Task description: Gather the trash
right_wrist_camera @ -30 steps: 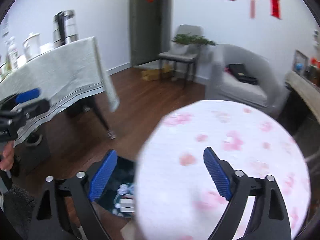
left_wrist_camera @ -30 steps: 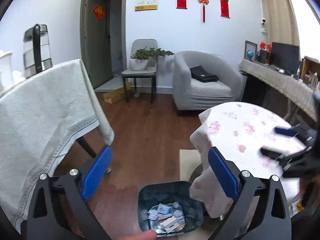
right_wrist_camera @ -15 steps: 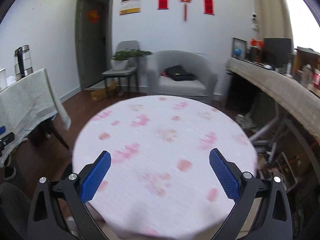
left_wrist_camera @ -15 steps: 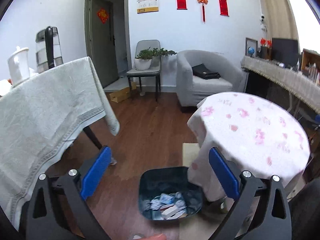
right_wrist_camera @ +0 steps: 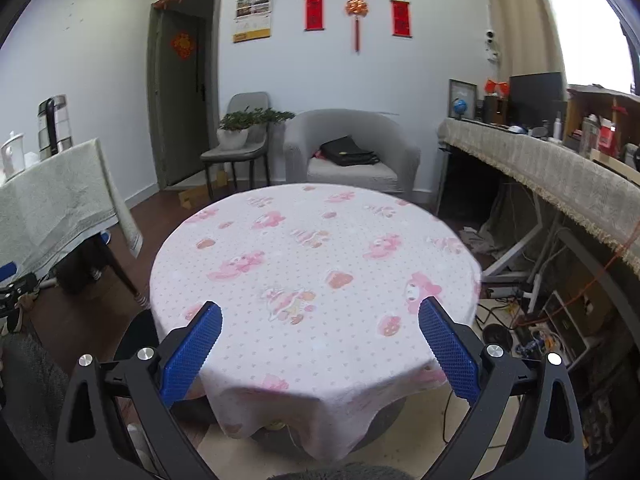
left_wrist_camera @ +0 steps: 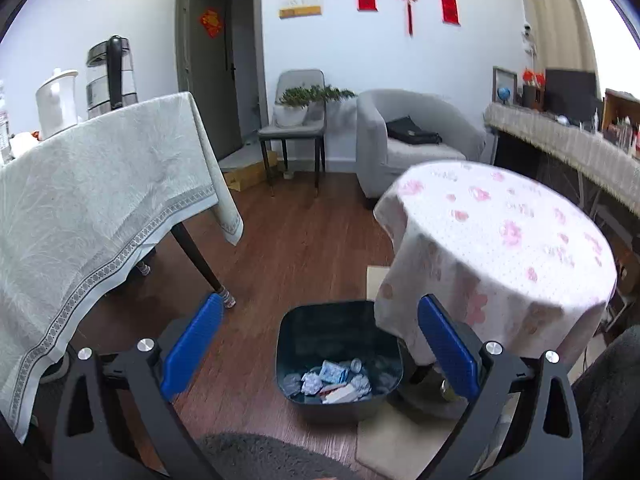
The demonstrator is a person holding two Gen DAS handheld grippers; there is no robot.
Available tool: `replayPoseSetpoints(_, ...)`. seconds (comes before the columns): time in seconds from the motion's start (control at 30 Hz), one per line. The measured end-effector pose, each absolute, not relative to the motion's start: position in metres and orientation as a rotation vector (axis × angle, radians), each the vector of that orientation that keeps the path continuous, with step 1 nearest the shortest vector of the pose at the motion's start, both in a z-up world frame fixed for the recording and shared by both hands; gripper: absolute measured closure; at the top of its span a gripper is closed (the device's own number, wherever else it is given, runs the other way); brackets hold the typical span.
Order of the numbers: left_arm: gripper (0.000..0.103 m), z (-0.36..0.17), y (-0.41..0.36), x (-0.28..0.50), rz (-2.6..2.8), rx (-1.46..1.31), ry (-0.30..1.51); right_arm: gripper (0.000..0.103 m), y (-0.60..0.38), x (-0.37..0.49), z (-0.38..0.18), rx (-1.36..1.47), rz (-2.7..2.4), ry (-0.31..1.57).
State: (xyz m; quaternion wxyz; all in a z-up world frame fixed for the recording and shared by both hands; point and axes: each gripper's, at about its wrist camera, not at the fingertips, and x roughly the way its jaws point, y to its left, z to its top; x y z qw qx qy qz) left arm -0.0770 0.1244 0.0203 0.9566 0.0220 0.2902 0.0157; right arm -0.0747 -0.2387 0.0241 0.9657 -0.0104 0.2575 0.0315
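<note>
A dark blue bin [left_wrist_camera: 298, 336] stands on the wooden floor beside the round table [left_wrist_camera: 500, 236]. It holds several crumpled wrappers and paper scraps [left_wrist_camera: 332, 378]. My left gripper [left_wrist_camera: 320, 350] is open and empty, held above the bin. My right gripper [right_wrist_camera: 320, 354] is open and empty, held over the near edge of the round table with the pink-patterned cloth [right_wrist_camera: 312, 264]. No trash shows on that cloth. The bin's edge shows as a dark shape at the table's left in the right wrist view [right_wrist_camera: 138, 334].
A table with a grey-green cloth [left_wrist_camera: 92, 196] stands at the left, with a kettle [left_wrist_camera: 112, 72] and a white jug [left_wrist_camera: 56, 100]. A grey armchair [left_wrist_camera: 404, 136], a chair with a plant [left_wrist_camera: 296, 116] and a long sideboard [right_wrist_camera: 560, 184] stand behind. Cables lie on the floor at the right [right_wrist_camera: 532, 320].
My left gripper has pulled back and risen, so the bin sits farther off. My right gripper has swung right from the bin side to face the whole round table.
</note>
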Motion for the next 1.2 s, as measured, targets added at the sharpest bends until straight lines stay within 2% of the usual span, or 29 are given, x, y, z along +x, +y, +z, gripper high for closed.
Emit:
replayPoseSetpoints(0.47,0.003,-0.001,0.121,-0.062,0.022,0.035,0.71,0.003,-0.223,-0.071,0.021,-0.036,0.2,0.56)
replayPoseSetpoints(1.2,0.003,-0.001,0.116,-0.062,0.027,0.044,0.713,0.003,-0.225,-0.071,0.019,-0.023,0.2,0.563)
